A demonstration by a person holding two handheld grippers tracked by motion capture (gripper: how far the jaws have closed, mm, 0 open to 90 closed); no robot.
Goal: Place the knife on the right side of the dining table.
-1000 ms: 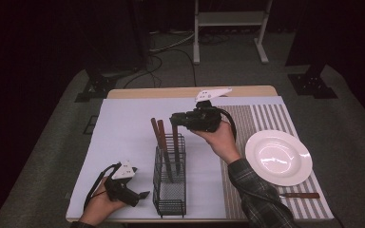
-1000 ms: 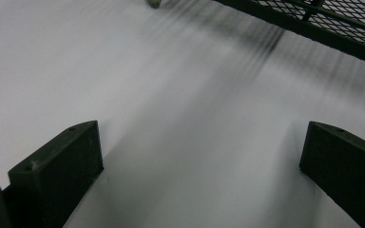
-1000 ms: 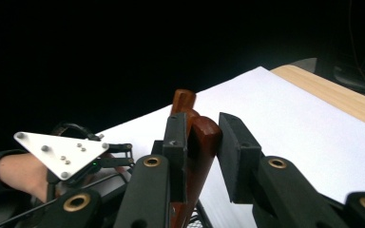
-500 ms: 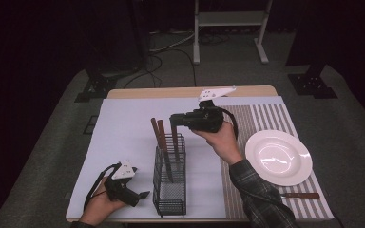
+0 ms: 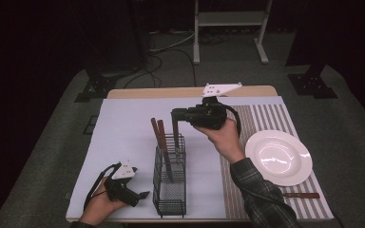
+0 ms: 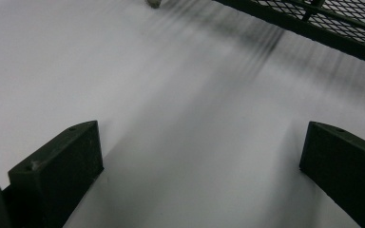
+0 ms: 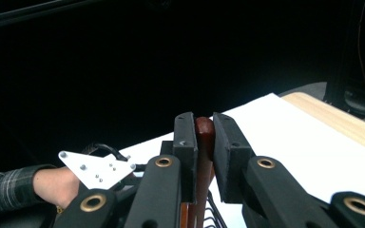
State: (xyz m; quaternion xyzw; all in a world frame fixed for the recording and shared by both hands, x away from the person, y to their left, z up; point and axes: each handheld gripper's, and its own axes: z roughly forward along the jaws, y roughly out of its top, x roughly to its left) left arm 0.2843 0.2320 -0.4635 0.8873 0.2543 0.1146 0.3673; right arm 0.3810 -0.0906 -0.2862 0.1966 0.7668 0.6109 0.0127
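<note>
A black wire-mesh basket (image 5: 170,183) stands on the white table cover, and two wooden-handled utensils (image 5: 158,135) lean in its far end. My right gripper (image 5: 176,114) hovers over that end, shut on the brown handle of a third utensil (image 5: 175,132) that hangs upright into the basket. In the right gripper view the pads (image 7: 186,137) clamp the handle's rounded top (image 7: 204,135). My left gripper (image 5: 141,194) rests on the cover left of the basket. Its jaws stand wide apart around bare cover (image 6: 199,156), with the basket's mesh (image 6: 347,19) just ahead.
A white plate (image 5: 278,156) sits on a striped placemat (image 5: 266,118) at the right. One wooden-handled utensil (image 5: 302,195) lies on the mat near the front edge. Farther off in the right gripper view, the other hand (image 7: 52,183) holds the left gripper.
</note>
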